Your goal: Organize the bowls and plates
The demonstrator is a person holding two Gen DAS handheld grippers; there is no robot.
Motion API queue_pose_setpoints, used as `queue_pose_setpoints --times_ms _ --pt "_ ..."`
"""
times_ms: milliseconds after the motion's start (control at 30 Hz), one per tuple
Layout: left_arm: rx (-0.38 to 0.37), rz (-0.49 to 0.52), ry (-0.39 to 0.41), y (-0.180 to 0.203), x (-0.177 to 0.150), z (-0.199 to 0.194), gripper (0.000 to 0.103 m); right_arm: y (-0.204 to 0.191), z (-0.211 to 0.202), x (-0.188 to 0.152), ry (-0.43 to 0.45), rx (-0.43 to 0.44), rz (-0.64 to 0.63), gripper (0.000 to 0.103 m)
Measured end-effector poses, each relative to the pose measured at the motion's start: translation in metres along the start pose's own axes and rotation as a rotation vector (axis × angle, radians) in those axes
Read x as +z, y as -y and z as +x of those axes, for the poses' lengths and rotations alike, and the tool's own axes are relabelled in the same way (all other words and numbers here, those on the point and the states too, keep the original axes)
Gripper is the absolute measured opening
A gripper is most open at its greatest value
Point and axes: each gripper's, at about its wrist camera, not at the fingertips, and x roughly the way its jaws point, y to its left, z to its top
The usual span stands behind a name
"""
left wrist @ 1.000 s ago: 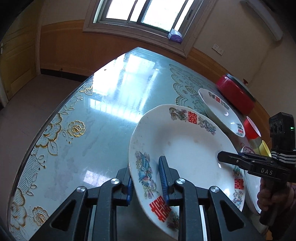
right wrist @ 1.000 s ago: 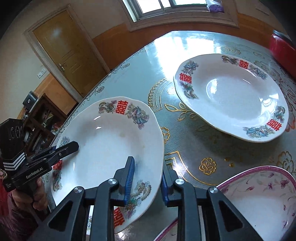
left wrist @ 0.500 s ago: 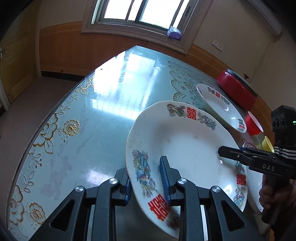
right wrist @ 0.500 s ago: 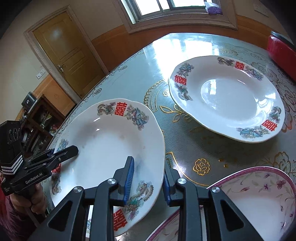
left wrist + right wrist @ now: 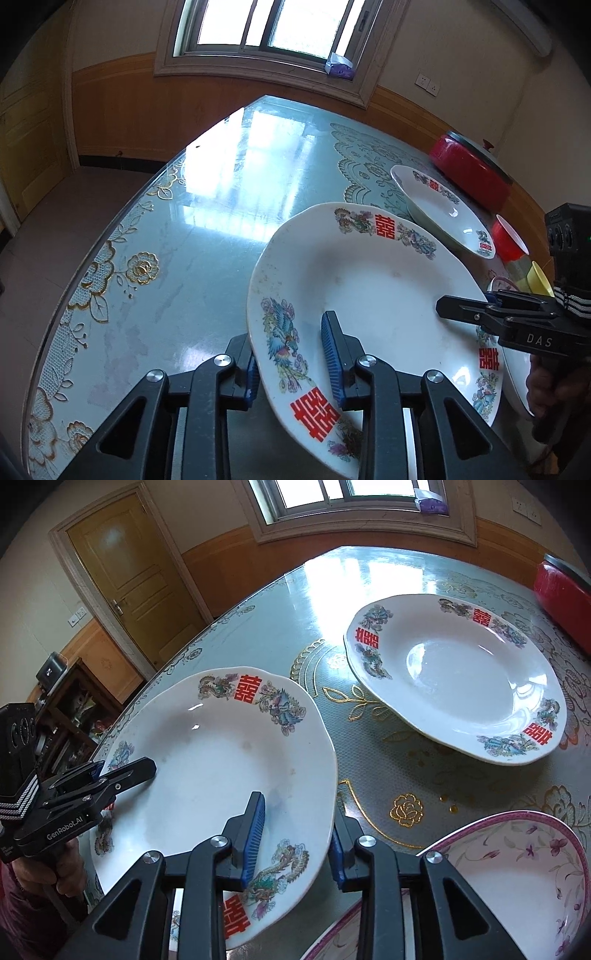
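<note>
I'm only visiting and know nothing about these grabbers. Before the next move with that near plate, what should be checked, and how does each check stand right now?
1. Right gripper free of the near plate: not ok; its jaws are opening, with the rim between them.
2. Left gripper gripping that plate's rim: cannot tell; the rim sits between its jaws.
3. Near plate resting flat: cannot tell; its underside is hidden.
4. Far plate out of the way: ok; it stands apart on the table.
5. Pink-rimmed bowl clear of the right gripper: ok; beside it, not touching.
</note>
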Motion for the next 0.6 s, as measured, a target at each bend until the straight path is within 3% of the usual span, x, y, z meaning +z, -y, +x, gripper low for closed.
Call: queue_pose_setpoints --times_ms 100,233,600 --pt "-0.01 -0.023 -0.003 -0.004 -0.002 -0.003 0.027 -0.007 0.001 -0.003 0.012 -0.036 -0.024 0.036" --pt "-0.024 -0.04 -0.009 -0.009 -0.005 -0.007 0.026 -0.002 -0.002 -0.004 0.009 -0.002 0.011 0.029" --pt "-0.031 -0.052 -0.023 -0.009 -0.014 -0.016 0.026 -0.001 -0.011 -0.012 0.031 0.01 0.027 0.026"
